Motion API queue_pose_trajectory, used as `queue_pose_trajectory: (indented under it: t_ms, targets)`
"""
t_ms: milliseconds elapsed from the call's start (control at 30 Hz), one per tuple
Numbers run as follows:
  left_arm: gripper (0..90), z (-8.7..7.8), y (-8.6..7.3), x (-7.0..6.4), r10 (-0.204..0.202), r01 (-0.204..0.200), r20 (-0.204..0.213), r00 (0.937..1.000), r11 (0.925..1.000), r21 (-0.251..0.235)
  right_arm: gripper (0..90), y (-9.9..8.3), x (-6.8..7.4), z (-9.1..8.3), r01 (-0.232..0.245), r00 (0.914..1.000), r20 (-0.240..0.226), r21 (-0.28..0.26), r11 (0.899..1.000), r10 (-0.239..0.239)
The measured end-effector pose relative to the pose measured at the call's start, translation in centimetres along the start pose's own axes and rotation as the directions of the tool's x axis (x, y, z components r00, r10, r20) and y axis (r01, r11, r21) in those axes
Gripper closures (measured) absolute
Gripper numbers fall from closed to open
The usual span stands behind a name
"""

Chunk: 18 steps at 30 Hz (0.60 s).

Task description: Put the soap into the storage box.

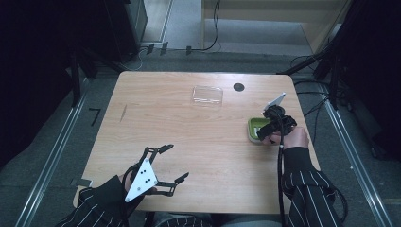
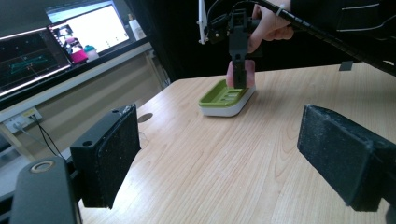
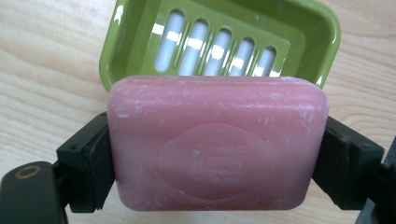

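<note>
Gripping a pink soap bar (image 3: 217, 149), the right claw (image 3: 217, 163) hovers above the green soap dish (image 3: 327, 42); left claw (image 1: 171, 163) spread wide.

The soap (image 3: 217, 147) is pink with pale scuffs, and the dish (image 3: 322, 35) is green on a white base. The surface (image 1: 198, 142) is light wood with grain; the sleeves (image 1: 307, 182) are black with thin white stripes.

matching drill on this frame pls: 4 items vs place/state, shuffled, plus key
Items:
1. pink soap
2. green soap dish
3. clear lid
4. left tongs

Place/state:
A. open, holding nothing, at the near left of the table
B. flat on the far middle of the table
C. clamped in the right tongs
D. on the table's right side, under the soap

Pairs: 1-C, 2-D, 3-B, 4-A
</note>
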State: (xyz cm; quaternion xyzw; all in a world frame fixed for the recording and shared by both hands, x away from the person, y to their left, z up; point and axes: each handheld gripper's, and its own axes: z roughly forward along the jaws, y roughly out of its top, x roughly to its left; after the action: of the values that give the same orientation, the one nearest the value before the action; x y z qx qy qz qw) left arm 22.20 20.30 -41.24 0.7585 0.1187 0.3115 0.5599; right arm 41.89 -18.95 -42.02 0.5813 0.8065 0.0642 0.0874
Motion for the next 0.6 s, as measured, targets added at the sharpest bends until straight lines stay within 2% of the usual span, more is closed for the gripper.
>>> queue_pose_trajectory:
  t_ms: [433,600]
  targets:
    - [13.5,0.0,0.0,0.0,-0.001,0.001,-0.002,1.0,1.0,0.0,13.7,1.4,-0.4,0.6,-0.049,0.9987,-0.017,-0.022,0.999,0.048]
    - [13.6,-0.1,0.0,0.1,0.001,-0.001,-0.005,1.0,1.0,0.003,13.7,1.8,-0.5,0.9,-0.052,0.9986,-0.015,-0.022,0.998,0.052]
